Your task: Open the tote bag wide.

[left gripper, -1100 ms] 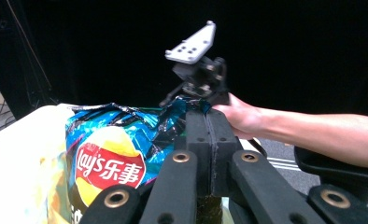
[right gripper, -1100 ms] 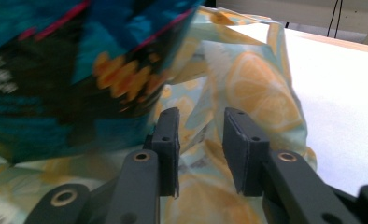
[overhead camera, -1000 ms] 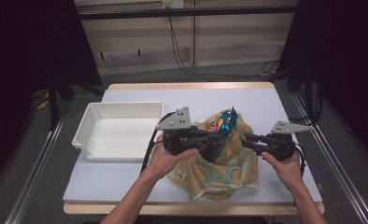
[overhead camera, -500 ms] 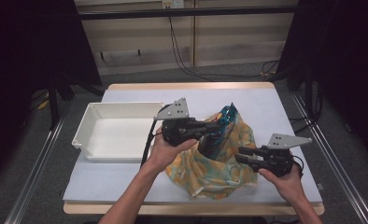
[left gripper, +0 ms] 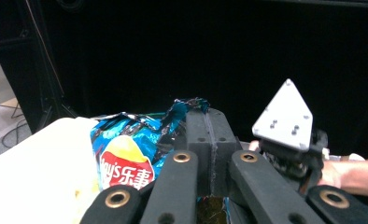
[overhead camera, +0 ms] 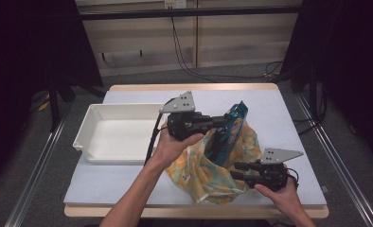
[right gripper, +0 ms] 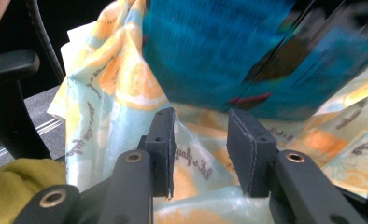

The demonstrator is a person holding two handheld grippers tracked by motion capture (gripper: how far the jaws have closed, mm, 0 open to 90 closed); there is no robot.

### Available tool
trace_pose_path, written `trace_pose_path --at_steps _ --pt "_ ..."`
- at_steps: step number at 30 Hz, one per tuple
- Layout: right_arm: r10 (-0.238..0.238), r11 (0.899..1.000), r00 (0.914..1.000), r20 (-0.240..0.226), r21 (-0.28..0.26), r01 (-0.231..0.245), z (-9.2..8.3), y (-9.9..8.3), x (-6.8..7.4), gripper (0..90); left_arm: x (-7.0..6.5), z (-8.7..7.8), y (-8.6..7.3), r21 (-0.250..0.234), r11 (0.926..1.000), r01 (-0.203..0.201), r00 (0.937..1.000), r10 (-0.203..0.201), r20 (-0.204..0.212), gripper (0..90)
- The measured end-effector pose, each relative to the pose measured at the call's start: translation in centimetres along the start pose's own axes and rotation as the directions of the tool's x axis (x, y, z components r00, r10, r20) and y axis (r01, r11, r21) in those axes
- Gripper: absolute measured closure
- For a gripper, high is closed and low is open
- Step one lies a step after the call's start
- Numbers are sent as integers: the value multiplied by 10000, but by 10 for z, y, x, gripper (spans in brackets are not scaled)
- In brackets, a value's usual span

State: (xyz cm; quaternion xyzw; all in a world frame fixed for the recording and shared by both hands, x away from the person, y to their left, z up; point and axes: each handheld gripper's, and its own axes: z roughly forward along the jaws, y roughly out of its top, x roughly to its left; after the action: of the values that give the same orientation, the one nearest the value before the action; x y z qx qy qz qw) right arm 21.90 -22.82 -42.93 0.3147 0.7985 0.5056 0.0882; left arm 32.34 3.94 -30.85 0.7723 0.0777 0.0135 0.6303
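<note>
Left gripper clamped tight on chip bag top, lifting it from the patterned cloth bag mid-table; right gripper, at five o'clock, jaws half-open and just widening, empty over cloth; next, likely carry toward white bin at nine o'clock.

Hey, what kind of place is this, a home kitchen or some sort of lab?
Most likely a lab or recording studio set up for handling trials, not a home. A plain white-topped table stands between black curtains, loose cables run down the back wall, and metal rails flank the table.

Glossy foil chip bag, cloth bag
</note>
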Motion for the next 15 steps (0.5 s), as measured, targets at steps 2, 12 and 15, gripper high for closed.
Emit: trace_pose_path --at_steps 2,12,15 --pt "47 10000 10000 -38 69 -46 2 -3 0 615 0 -1 4 -139 9999 96 9999 -95 68 900" --pt "48 10000 9997 236 -39 -47 0 -7 -3 595 1 -1 21 -523 9986 -21 9996 36 293 900" --pt "88 9998 9995 309 -189 -83 -4 -7 -3 577 0 -1 26 -616 9981 -47 9995 66 304 900"
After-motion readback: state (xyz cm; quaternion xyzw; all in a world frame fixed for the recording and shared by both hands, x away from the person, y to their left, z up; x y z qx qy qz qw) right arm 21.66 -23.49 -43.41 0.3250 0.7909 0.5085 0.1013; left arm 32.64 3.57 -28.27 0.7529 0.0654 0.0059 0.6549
